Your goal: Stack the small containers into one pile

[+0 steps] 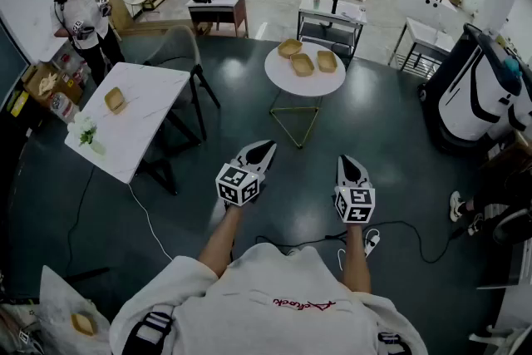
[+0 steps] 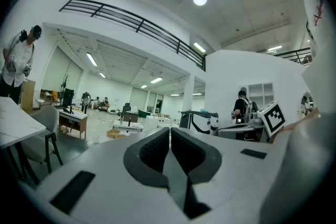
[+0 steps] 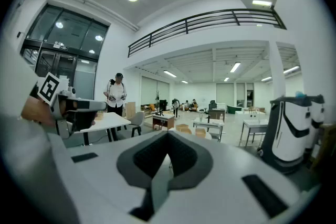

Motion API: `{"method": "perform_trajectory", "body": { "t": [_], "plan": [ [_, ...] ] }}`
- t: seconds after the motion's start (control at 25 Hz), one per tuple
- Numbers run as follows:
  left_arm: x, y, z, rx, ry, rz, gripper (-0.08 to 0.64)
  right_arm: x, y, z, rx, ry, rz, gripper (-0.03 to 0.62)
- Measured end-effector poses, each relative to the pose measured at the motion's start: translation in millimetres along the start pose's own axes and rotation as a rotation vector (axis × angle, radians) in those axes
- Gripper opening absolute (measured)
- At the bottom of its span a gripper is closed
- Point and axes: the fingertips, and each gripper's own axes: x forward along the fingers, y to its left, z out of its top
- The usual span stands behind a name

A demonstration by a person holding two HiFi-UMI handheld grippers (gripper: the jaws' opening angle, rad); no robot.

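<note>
No readable text, red script (image 1: 293, 303) on white shirt (image 1: 249, 278) (too small to read)

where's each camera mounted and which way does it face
Head view: on the person's head, looking steeply down at the round table with three small containers; shows both forearms, left gripper and right gripper.
Left gripper view: on the left gripper, looking level toward a far desk along its shut jaws; the right gripper's marker cube shows at right.
Right gripper view: on the right gripper, facing the round table along its shut jaws; the left gripper shows at left.
Shared: the round table, in head and right gripper views.
</note>
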Motion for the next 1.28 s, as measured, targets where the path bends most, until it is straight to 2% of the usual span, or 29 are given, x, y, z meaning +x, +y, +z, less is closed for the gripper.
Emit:
{"method": "perform_trajectory", "body": {
  "t": [0.24, 0.56, 1.28],
  "plan": [
    [-1.3, 0.2, -2.5, 0.013, 0.007, 0.007, 0.020, 1.7, -0.1, 0.3, -0.019, 0.000, 0.004, 0.020],
    [1.8, -7.4, -9.7, 0.026, 0.018, 0.020, 0.020, -0.3, -5.2, -4.9, 0.003, -0.015, 0.034, 0.020],
    [37.1, -48.7, -30.4, 0.039, 0.066, 0.073, 0.020, -14.3, -52.2, -39.5, 0.022, 0.017, 0.092, 0.020]
  ]
}}
